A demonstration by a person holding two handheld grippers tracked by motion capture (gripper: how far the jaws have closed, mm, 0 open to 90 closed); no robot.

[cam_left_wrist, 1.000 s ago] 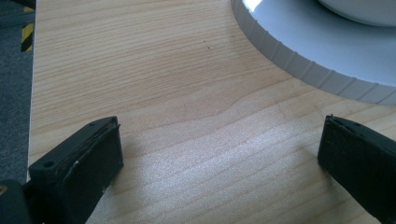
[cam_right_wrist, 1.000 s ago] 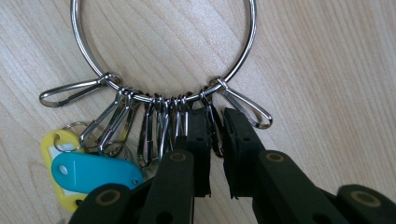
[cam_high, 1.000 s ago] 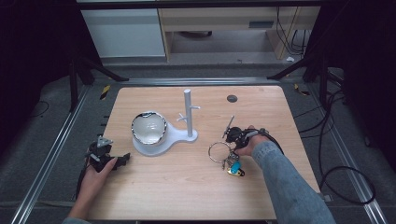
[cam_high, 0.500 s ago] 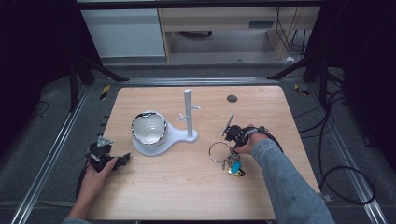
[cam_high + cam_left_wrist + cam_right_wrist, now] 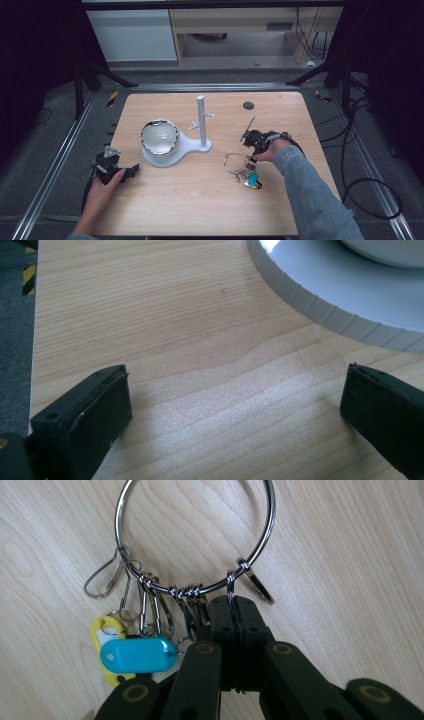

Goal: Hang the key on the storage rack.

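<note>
The right tongs (image 5: 235, 611) lie low over the bench (image 5: 200, 200), forearm angled in from the right, clenched on a clip of the key ring (image 5: 200, 540) just ahead. The left tongs (image 5: 235, 405) rest released on the bench, the white stand (image 5: 345, 295) ahead of them.

The left hand (image 5: 102, 182) rests at the counter's (image 5: 200, 200) left edge near the front corner, holding the left tongs (image 5: 131, 171) low over the wood, jaws spread wide and pointing inward. The right forearm, in a denim sleeve (image 5: 315, 200), reaches in from the front right corner. The right tongs (image 5: 235, 605) have just been closing; the jaws are now pressed together, pinching a clip of the key ring (image 5: 200, 587).
</note>
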